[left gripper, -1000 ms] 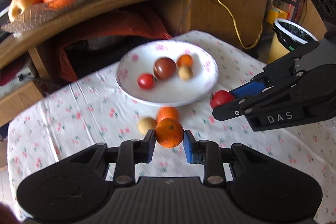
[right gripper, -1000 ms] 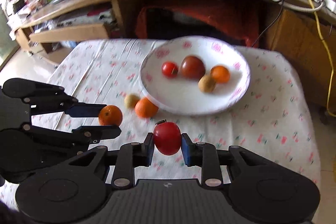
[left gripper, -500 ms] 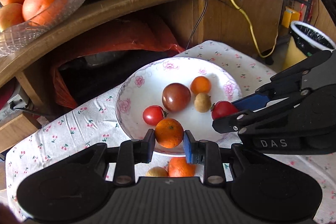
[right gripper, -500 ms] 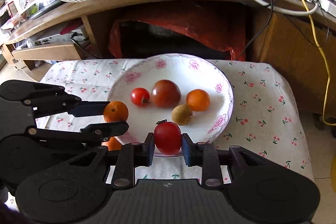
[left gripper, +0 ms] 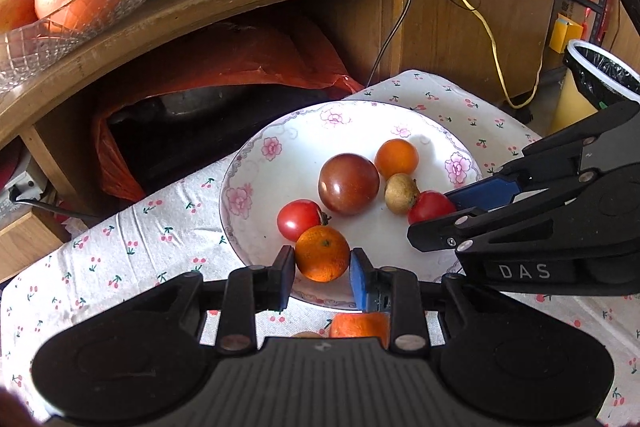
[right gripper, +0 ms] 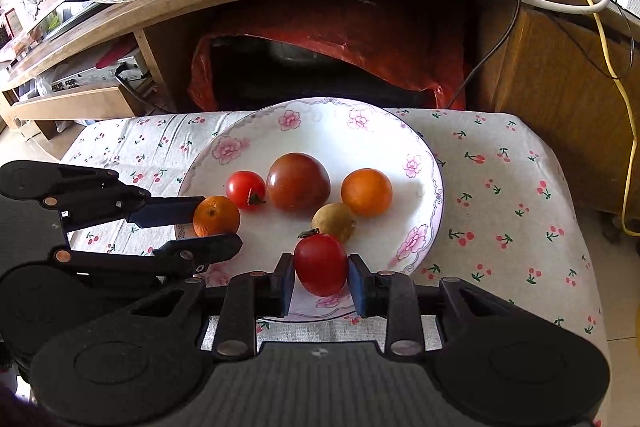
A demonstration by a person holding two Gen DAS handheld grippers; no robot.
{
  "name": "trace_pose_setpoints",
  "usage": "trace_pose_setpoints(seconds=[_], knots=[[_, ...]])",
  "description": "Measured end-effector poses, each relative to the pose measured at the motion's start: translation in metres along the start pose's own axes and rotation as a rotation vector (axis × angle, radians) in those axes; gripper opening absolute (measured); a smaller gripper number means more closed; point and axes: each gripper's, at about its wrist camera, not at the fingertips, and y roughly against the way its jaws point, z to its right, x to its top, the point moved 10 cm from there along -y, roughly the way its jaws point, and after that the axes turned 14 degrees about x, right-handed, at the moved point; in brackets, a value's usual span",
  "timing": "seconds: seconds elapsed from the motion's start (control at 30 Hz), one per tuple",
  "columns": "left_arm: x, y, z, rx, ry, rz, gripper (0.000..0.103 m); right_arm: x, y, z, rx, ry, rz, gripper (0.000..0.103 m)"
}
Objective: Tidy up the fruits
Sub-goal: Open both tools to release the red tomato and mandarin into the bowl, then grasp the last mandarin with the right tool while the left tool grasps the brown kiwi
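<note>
Tomato [right gripper: 321,264] stem-up, tilted left.

One floral plate [right gripper: 424,163], two red tomatoes [right gripper: 245,189] counting the gripped one [right gripper: 320,263], one big dark tomato [right gripper: 298,181], two small oranges [right gripper: 366,192] over it, another [left gripper: 360,325] on the cloth, one brown fruit [right gripper: 333,220], perhaps a second [left gripper: 307,334], two grippers [right gripper: 320,281].
</note>
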Motion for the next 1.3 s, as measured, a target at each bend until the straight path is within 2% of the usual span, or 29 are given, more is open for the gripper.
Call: trace_pose_setpoints(seconds=[0.17,0.4,0.6,0.87,1.0,1.3], knots=[[0.003,0.006,-0.004,0.008,0.006,0.012,0.044,0.004,0.004,-0.001,-0.002,0.002,0.015,0.026],[0.008,0.025,-0.020,0.021,0.039,0.035,0.044,0.014,0.019,-0.005,0.006,-0.006,0.071,0.026],[-0.005,0.046,-0.036,0.010,0.071,0.017,0.045,0.016,0.029,-0.016,0.025,-0.006,0.091,0.026],[-0.041,0.068,-0.042,-0.005,0.041,-0.027,0.046,-0.017,0.028,-0.051,0.096,0.032,0.017,0.030],[-0.054,0.071,-0.046,-0.022,0.063,-0.037,0.046,-0.031,0.014,-0.060,0.097,0.057,-0.027,0.030],[-0.063,0.070,-0.058,-0.036,0.079,-0.038,0.049,-0.031,-0.021,-0.067,0.114,0.049,-0.030,0.031]])
